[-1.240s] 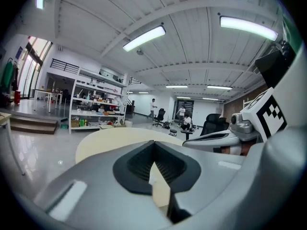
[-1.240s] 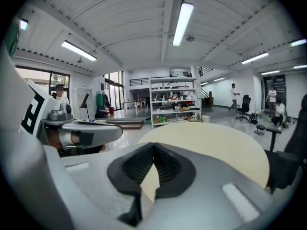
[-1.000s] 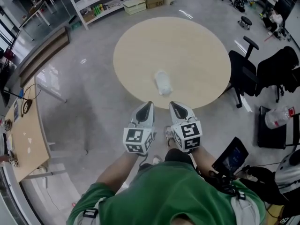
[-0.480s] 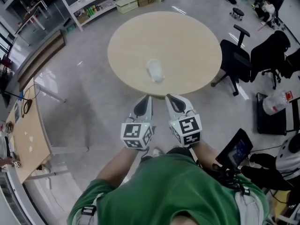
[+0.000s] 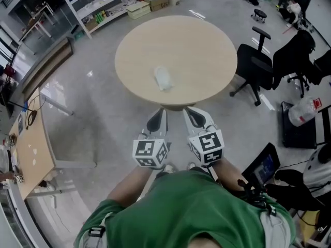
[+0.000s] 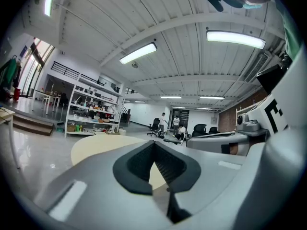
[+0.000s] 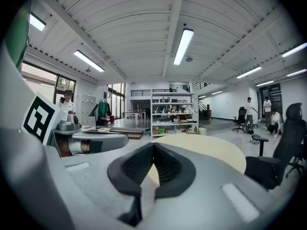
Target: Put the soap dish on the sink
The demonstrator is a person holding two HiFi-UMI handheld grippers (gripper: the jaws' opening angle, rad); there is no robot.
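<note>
A pale, translucent soap dish (image 5: pixel 163 79) lies on the round beige table (image 5: pixel 201 45), near its front edge. No sink shows in any view. My left gripper (image 5: pixel 162 111) and right gripper (image 5: pixel 187 110) hang side by side just short of that edge, both pointing at the table. Each is shut with nothing between its pads. In the left gripper view the left gripper (image 6: pixel 154 145) covers most of the table (image 6: pixel 96 147). In the right gripper view the right gripper (image 7: pixel 153 145) does the same to the table (image 7: pixel 211 150). The dish is hidden in both gripper views.
A black office chair (image 5: pixel 258 66) stands right of the table. Shelving (image 5: pixel 108 4) with boxes runs along the back. A wooden desk (image 5: pixel 26 149) sits at the left, and a dark screen (image 5: pixel 261 169) leans at the lower right. People (image 6: pixel 176 128) stand far off.
The table and dish have slid up and left in the head view. The gripper tips, which overlapped the table's front edge, now sit below it. Both grippers stay shut.
</note>
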